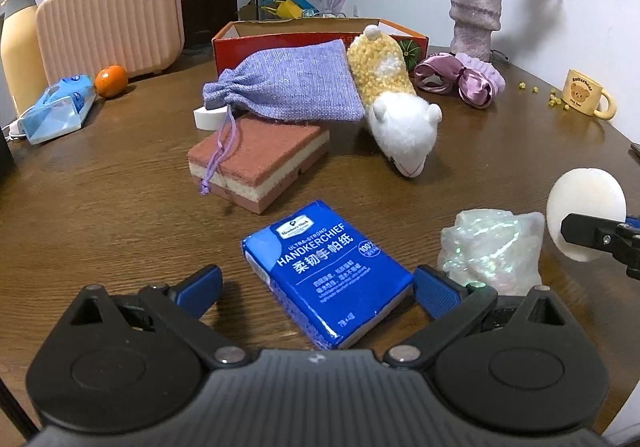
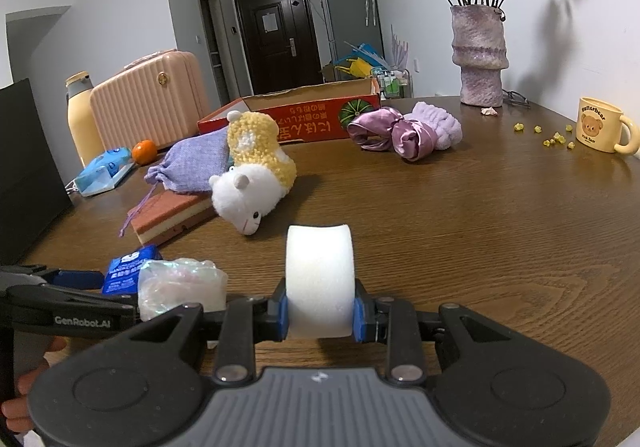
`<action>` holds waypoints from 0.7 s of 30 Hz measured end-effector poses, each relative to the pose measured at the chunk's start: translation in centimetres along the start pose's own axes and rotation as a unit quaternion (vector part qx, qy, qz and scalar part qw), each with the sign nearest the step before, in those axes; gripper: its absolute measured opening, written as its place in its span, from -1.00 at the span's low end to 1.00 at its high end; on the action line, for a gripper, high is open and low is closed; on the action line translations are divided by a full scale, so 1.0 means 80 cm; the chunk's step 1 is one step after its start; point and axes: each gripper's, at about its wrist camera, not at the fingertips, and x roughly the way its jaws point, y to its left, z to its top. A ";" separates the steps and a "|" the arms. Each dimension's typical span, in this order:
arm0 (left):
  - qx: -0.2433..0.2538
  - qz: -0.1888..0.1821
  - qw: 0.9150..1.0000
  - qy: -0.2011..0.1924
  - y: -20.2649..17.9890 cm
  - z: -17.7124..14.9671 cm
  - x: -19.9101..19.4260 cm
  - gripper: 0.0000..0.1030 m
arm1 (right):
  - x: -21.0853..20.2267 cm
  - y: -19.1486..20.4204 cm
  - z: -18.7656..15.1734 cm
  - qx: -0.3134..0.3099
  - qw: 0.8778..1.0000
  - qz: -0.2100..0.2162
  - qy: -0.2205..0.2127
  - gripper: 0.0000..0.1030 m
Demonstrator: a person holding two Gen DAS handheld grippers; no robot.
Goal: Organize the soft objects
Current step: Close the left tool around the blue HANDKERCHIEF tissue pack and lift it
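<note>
The right gripper (image 2: 320, 313) is squeezed tight on a white foam puff (image 2: 320, 279), with one blue pad pressing on each side, and it holds the puff up above the wooden table (image 2: 480, 227). The left gripper (image 1: 318, 287) has its jaws wide apart, and the blue tissue pack (image 1: 326, 271) lies flat on the table between them; the pads do not press on it. Let us use that blue tissue pack as our marker. Just beside it, on the side of the right gripper, sits a shiny see-through bag (image 1: 492, 251). Behind the pack is a pink and cream sponge block (image 1: 260, 163). A purple string bag (image 1: 284, 87) lies partly on top of the sponge, and its cord hangs down over the sponge's front. A small white block (image 1: 208, 117) peeks out from under the bag. Next to the bag, touching it, is a plush toy (image 1: 396, 103) with a white head and a yellow fuzzy body. Farther back from the pack stands a red cardboard box (image 1: 280, 39), open at the top. Near the box, toward the vase (image 1: 476, 13), lie purple scrunchies (image 1: 460, 79). Well away from the pack, at the far side, are an orange (image 1: 111, 81), a pink case (image 1: 112, 19) and a bear mug (image 1: 588, 97).
</note>
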 end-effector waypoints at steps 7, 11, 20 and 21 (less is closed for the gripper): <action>0.006 -0.002 1.000 -0.003 -0.002 -0.002 0.005 1.00 | 0.006 0.000 -0.001 -0.001 1.000 -0.003 0.004 -0.45; 0.007 -0.007 1.000 -0.007 -0.002 -0.002 0.006 1.00 | 0.010 0.002 -0.002 -0.001 1.000 -0.003 0.006 -0.45; 0.007 -0.020 0.999 -0.025 -0.001 -0.005 -0.001 0.61 | 0.012 0.005 -0.003 -0.002 1.000 -0.003 0.008 -0.45; 0.007 -0.021 0.999 -0.027 -0.001 -0.005 -0.001 0.59 | 0.012 0.006 -0.004 -0.002 1.000 -0.003 0.008 -0.45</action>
